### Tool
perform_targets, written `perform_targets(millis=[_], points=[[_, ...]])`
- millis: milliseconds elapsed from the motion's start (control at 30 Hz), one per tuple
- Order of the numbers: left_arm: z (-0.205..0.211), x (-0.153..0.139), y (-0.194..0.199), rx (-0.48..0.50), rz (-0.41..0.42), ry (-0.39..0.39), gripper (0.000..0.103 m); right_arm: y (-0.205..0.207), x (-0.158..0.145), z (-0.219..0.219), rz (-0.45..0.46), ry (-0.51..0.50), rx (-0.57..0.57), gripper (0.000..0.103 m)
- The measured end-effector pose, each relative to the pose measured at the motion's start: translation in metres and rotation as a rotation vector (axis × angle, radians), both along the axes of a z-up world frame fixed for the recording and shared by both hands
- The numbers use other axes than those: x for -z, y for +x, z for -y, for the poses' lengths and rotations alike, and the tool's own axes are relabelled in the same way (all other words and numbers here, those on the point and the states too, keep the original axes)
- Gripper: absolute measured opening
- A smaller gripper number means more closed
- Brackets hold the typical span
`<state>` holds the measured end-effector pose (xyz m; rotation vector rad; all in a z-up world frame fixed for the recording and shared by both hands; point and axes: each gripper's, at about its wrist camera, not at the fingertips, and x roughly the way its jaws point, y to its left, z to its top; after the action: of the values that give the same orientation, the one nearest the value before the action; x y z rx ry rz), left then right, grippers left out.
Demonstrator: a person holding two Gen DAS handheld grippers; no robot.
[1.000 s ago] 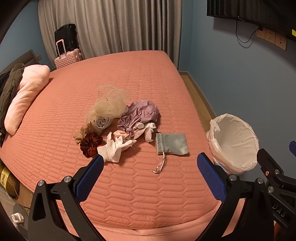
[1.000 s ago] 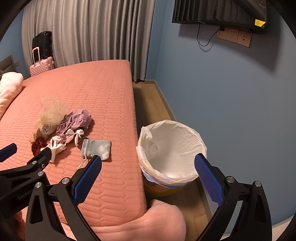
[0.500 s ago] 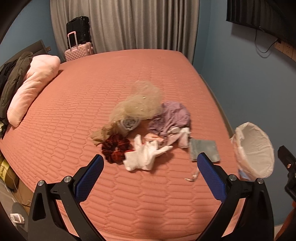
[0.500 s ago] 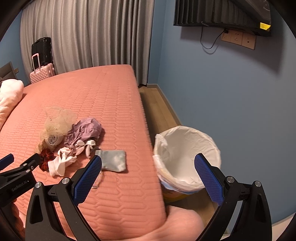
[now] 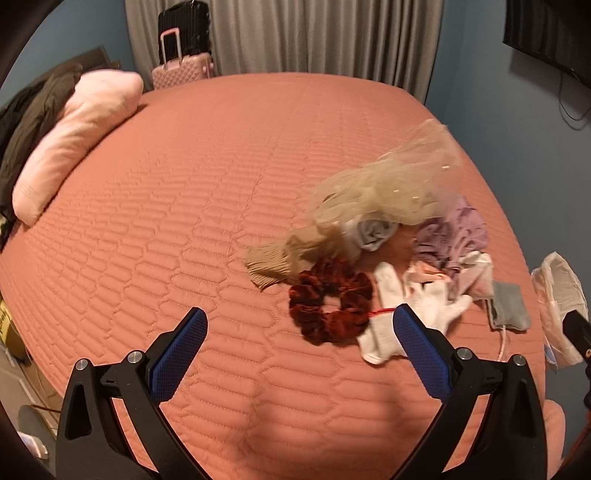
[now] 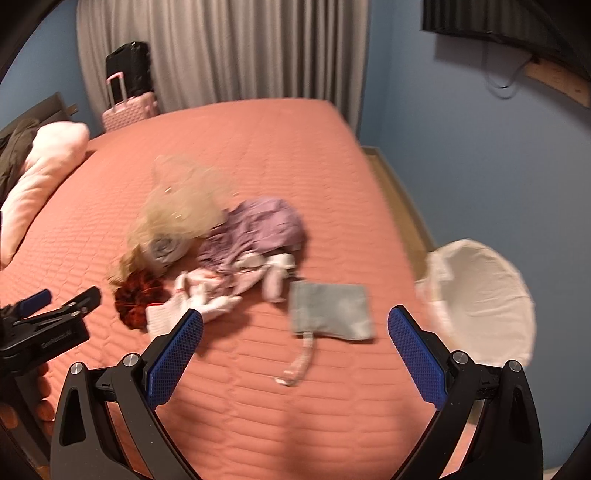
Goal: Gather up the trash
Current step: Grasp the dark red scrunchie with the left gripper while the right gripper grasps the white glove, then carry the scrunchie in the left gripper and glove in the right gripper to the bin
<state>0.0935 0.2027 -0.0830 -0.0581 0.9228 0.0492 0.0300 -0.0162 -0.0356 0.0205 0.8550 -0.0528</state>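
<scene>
A pile of soft items lies on the pink quilted bed (image 5: 184, 229): a dark red scrunchie (image 5: 330, 299), a white glove (image 5: 413, 314), beige tulle (image 5: 391, 184), a purple cloth (image 5: 454, 232) and a grey pouch (image 5: 509, 306). The right wrist view shows the pouch (image 6: 330, 312), purple cloth (image 6: 258, 229), scrunchie (image 6: 136, 295) and the white-lined bin (image 6: 480, 299) beside the bed. My left gripper (image 5: 299, 328) is open, just short of the scrunchie. My right gripper (image 6: 295, 330) is open, above the pouch.
A pink pillow (image 5: 77, 136) and dark clothing (image 5: 29, 118) lie at the bed's left. Suitcases (image 5: 181, 62) stand by the grey curtain (image 5: 314, 33). The bin (image 5: 557, 295) shows at the right edge. Blue wall runs on the right.
Both grippers have moved forward and left, closer to the pile. The scrunchie now lies between the left fingers' line; the pouch sits under the right gripper. Both stay open.
</scene>
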Motion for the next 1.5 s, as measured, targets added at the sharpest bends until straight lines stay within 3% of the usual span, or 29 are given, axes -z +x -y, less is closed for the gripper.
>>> perform_targets(millis=[267, 367, 433, 600, 700, 733, 767, 833, 1067, 1500], points=[[-0.025, 0.04, 0.033, -0.013, -0.077, -0.078, 0.094, 0.04, 0.045, -0.053, -0.071, 0.021, -0.043, 0.097], [-0.025, 0.054, 0.042, -0.002, -0.112, -0.104, 0.085, 0.052, 0.063, -0.067, -0.1, 0.034, -0.052, 0.097], [-0.026, 0.061, 0.045, 0.007, -0.131, -0.122, 0.073, 0.056, 0.071, -0.071, -0.121, 0.053, -0.053, 0.094], [-0.025, 0.074, 0.045, 0.029, -0.155, -0.154, 0.053, 0.062, 0.092, -0.079, -0.173, 0.086, -0.073, 0.071], [-0.022, 0.073, 0.041, 0.057, -0.154, -0.193, 0.029, 0.063, 0.101, -0.083, -0.212, 0.136, -0.105, 0.047], [-0.022, 0.072, 0.039, 0.063, -0.155, -0.2, 0.023, 0.063, 0.104, -0.084, -0.221, 0.148, -0.114, 0.034], [-0.019, 0.07, 0.036, 0.065, -0.154, -0.199, 0.022, 0.063, 0.106, -0.085, -0.231, 0.164, -0.127, 0.021], [-0.011, 0.064, 0.029, 0.068, -0.14, -0.183, 0.018, 0.061, 0.104, -0.086, -0.229, 0.173, -0.141, 0.01], [0.018, 0.018, -0.005, 0.092, -0.061, -0.178, 0.017, 0.043, 0.066, -0.068, -0.15, 0.23, -0.157, 0.006], [0.09, -0.092, -0.027, 0.203, 0.118, -0.159, 0.017, -0.007, -0.05, 0.013, 0.098, 0.249, -0.099, 0.006]])
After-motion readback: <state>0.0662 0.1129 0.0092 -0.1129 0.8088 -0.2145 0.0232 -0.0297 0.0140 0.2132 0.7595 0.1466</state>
